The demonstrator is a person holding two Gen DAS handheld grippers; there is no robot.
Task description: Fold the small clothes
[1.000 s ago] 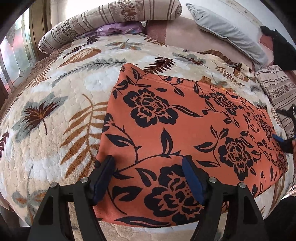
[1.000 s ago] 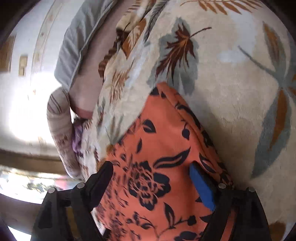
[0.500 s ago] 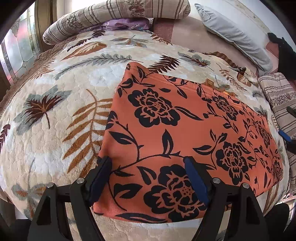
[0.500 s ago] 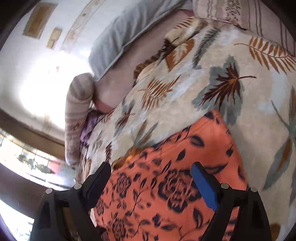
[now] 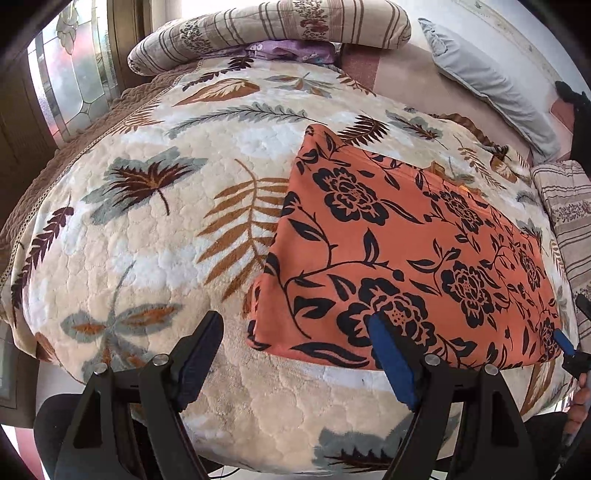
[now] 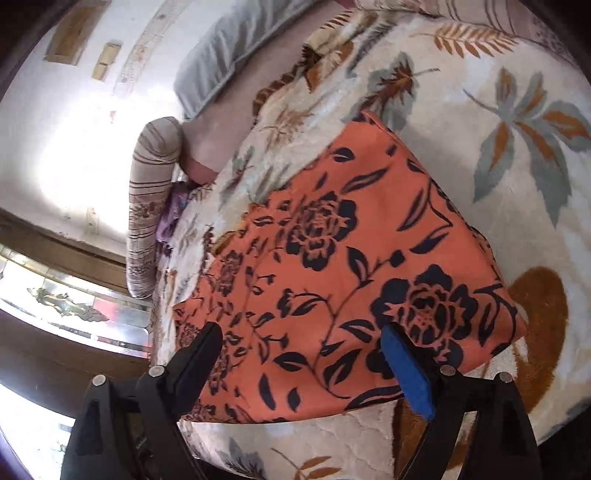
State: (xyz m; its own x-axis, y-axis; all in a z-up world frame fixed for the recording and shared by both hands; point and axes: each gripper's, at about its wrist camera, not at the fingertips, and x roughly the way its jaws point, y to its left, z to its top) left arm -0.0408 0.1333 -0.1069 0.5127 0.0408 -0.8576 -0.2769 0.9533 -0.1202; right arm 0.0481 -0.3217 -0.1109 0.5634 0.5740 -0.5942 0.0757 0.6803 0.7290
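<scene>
Both tongs, left (image 5: 295, 354) and right (image 6: 303, 365), gape empty, seemingly just above the orange garment's (image 5: 406, 251) near edge

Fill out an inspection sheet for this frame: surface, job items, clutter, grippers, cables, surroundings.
Surface: cream plush leaf-print blanket covering a bed.
Job's things: orange garment with black floral print, lying flat, apparently folded into a rectangle.
Clutter: striped rolled bolster, purple cloth under it, grey pillow, striped folded fabric.
Grippers: left gripper open at the garment's near left corner; right gripper open over its near edge; neither grips it.
Cables: nothing seen.
Surroundings: stained-glass window, white wall.
</scene>
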